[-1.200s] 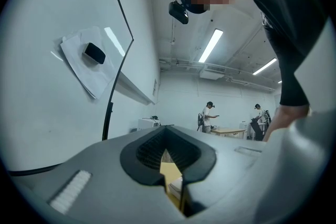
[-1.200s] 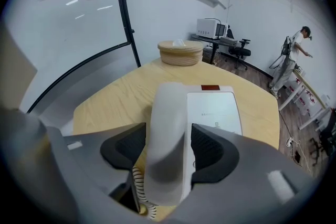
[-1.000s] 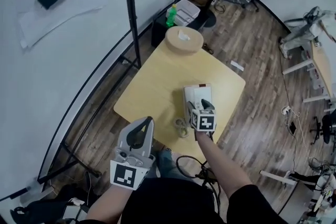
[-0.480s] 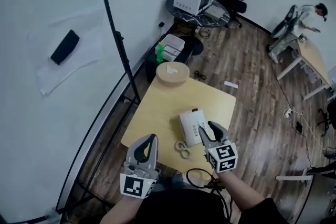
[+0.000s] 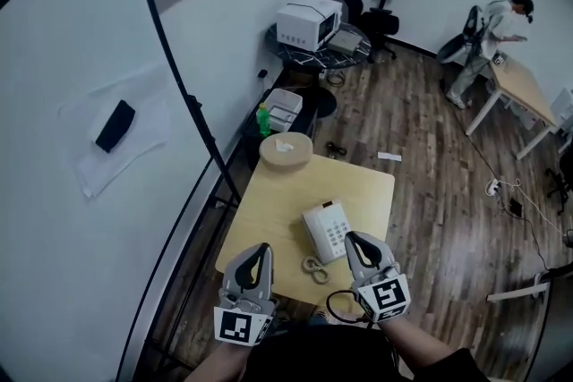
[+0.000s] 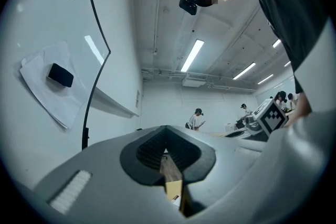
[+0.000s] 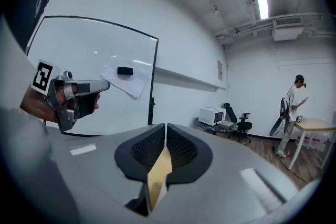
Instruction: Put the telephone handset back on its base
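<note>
A white telephone (image 5: pixel 327 231) lies on the light wooden table (image 5: pixel 277 201), its keypad to the right. The handset seems to lie along the base's left side, too small to be sure. The coiled cord (image 5: pixel 312 267) sits by the phone's near corner. My right gripper (image 5: pixel 354 241) hovers just short of the phone at the table's near edge; its jaws are closing, nearly together, with nothing between them (image 7: pixel 164 134). My left gripper (image 5: pixel 259 251) is held level with it at the left, shut and empty (image 6: pixel 166 150).
A round beige box (image 5: pixel 286 148) stands on the table's far corner. A black cable loop (image 5: pixel 345 304) hangs below the near edge. A whiteboard stand (image 5: pixel 192 116) runs along the left. Behind are a green bottle (image 5: pixel 264 119), a microwave (image 5: pixel 309 22), an office chair (image 5: pixel 380 9) and a person (image 5: pixel 497 27).
The right gripper has drawn back from the phone towards the body and its jaws have come together. The left gripper has moved forward to the table's near edge. The head view has lifted and shows more room.
</note>
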`<state>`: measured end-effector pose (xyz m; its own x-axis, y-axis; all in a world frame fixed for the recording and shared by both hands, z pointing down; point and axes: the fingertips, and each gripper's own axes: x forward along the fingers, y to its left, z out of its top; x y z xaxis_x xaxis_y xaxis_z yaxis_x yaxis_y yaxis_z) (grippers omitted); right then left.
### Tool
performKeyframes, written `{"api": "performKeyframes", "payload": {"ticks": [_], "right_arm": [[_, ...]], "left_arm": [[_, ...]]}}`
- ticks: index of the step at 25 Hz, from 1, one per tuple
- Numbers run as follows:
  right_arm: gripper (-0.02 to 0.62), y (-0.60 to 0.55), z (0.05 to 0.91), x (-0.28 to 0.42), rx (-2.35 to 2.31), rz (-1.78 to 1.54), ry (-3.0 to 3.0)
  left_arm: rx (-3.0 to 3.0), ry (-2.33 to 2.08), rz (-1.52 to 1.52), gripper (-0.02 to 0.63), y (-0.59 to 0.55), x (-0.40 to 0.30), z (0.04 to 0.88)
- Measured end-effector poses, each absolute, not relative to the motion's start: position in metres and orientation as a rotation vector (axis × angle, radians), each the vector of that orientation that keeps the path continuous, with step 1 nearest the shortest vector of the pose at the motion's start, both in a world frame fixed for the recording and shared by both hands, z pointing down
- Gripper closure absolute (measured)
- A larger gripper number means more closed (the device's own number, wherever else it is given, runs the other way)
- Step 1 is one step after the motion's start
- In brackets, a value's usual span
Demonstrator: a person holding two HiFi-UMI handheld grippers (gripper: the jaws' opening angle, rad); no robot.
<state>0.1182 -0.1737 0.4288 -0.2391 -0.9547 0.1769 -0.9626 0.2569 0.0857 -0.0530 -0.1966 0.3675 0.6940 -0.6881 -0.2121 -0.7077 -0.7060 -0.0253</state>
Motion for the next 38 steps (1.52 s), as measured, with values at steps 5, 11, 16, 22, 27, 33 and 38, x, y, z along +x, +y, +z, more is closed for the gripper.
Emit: {"api": "performKeyframes", "payload": {"ticks": [5, 11, 16, 22, 27, 33, 38], "right_arm": [[0.584, -0.16, 0.427, 0.116, 1.839, 0.056, -2.352], [0.584, -0.156, 0.43, 0.101, 1.839, 0.087, -2.375], [0.584, -0.153, 0.435, 0.096, 1.83, 0.106, -2.388], [0.588, -0.152, 0.44, 0.1, 1.844, 0.119, -2.369], [0.588, -0.15, 0.446, 0.103, 1.852, 0.132, -2.348], [0.588, -0.151, 0.446, 0.104, 1.857, 0.124, -2.333], [0.588, -0.154, 0.445, 0.105, 1.861, 0.116, -2.321]], "left_arm": [[-2.792, 1.139, 0.28, 0.606, -0.188, -0.047, 0.363], [-2.797, 1.131, 0.275, 0.606, -0.186, -0.044, 0.364], [-2.805, 1.118, 0.272, 0.606, -0.178, -0.041, 0.365], [-2.836, 1.116, 0.257, 0.606, -0.174, -0.038, 0.369], [-2.837, 1.11, 0.272, 0.606, -0.173, -0.037, 0.371], [-2.846, 1.096, 0.262, 0.606, -0.174, -0.034, 0.373], [-2.854, 1.087, 0.257, 0.606, -0.176, -0.033, 0.375]]}}
